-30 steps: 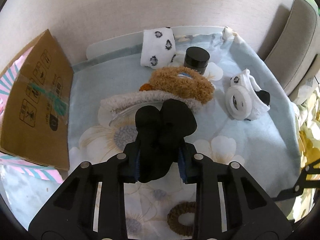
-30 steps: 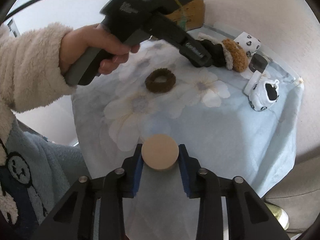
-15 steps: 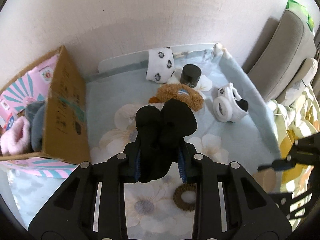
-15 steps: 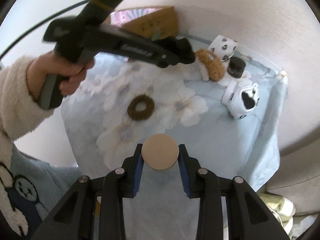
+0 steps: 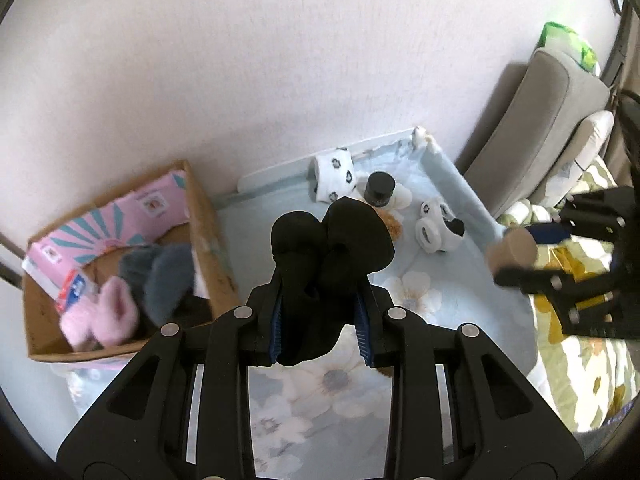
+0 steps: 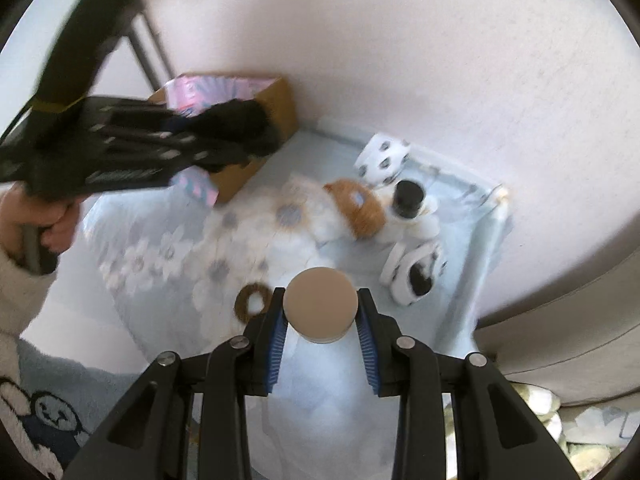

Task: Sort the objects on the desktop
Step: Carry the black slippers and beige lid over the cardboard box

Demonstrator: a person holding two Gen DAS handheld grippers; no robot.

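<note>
2 grippers are both loaded above the floral-clothed table (image 5: pixel 460 344). Left gripper (image 5: pixel 319 320) clamps a pair of black socks (image 5: pixel 328 256), held up near the cardboard box (image 5: pixel 208 240) of fluffy socks (image 5: pixel 120 308). Right gripper (image 6: pixel 321 328) pinches a round beige-lidded jar (image 6: pixel 321 300). On the cloth lie a brown scrunchie (image 6: pixel 251 300), black jar (image 5: pixel 381 188) and spotted white socks (image 5: pixel 334 174).

wall (image 5: pixel 280 60) pale | grey cushion (image 5: pixel 532 148) right of table | floral bedding (image 5: pixel 580 368)
</note>
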